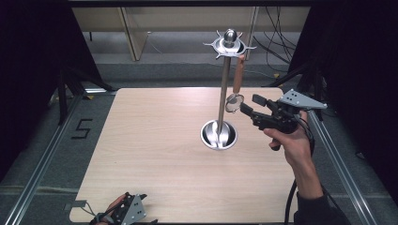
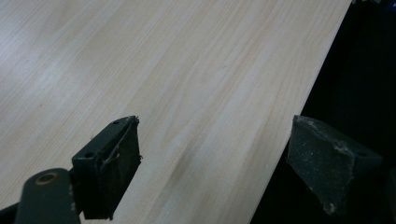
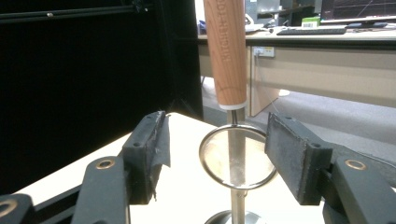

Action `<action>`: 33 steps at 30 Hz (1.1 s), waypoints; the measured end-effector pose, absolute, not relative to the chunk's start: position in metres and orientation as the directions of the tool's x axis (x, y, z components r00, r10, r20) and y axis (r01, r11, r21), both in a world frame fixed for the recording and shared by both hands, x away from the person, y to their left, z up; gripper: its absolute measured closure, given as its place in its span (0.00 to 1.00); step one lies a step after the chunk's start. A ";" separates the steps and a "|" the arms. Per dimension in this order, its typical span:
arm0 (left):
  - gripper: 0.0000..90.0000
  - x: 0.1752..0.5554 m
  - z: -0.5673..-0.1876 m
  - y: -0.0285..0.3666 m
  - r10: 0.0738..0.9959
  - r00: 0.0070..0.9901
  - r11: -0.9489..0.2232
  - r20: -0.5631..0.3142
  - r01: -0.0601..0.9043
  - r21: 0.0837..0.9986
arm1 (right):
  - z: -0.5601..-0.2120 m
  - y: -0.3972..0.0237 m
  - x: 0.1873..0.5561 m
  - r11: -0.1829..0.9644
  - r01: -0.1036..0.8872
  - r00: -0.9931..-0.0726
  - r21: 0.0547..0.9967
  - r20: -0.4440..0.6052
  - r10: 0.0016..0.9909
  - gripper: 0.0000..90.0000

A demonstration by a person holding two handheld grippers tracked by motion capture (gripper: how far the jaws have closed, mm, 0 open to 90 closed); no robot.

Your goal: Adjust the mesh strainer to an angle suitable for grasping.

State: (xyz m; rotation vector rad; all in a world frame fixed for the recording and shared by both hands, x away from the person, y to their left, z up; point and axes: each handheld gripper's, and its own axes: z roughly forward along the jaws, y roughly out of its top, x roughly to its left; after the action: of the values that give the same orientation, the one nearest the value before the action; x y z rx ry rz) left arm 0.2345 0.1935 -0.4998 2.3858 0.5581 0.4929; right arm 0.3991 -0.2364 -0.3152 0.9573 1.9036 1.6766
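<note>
With the little wooden-handled strainer (image 3: 237,154) hanging from a hook on the steel rack (image 1: 224,79), its mesh ring sits between the right gripper (image 1: 250,107) pads without touching, so I'd call this the release step. Next it needs a clean backing-off. The left gripper (image 2: 212,163) idles wide open and empty over the worktop (image 1: 155,140) edge.

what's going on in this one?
A person is working at a metal utensil stand on the table. A wooden-handled strainer hangs from the stand's top ring. The right tool sits level with the strainer's round mesh head, jaws open on either side and not pressing it. The left tool rests open at the table's near edge.
</note>
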 end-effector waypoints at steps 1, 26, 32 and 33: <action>0.18 0.234 -0.500 0.193 0.501 0.841 -0.711 0.205 0.266 0.651 | -0.316 -0.237 0.399 0.031 0.219 -0.668 0.975 0.126 0.733 0.44; 0.18 0.234 -0.499 0.192 0.511 0.838 -0.695 0.191 0.273 0.665 | -0.334 -0.246 0.399 0.060 0.263 -0.650 0.963 0.131 0.748 0.41; 0.18 0.235 -0.501 0.191 0.516 0.836 -0.685 0.187 0.272 0.675 | -0.340 -0.246 0.400 0.083 0.267 -0.671 0.960 0.124 0.731 0.39; 0.18 0.235 -0.500 0.192 0.512 0.836 -0.694 0.195 0.269 0.668 | -0.341 -0.246 0.400 0.087 0.268 -0.679 0.959 0.124 0.723 0.39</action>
State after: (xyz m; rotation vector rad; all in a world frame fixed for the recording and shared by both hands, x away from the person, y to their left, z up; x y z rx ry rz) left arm 0.2351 0.1917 -0.5003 2.3618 0.5681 0.4895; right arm 0.3998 -0.2457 -0.3407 0.9764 1.9898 1.6201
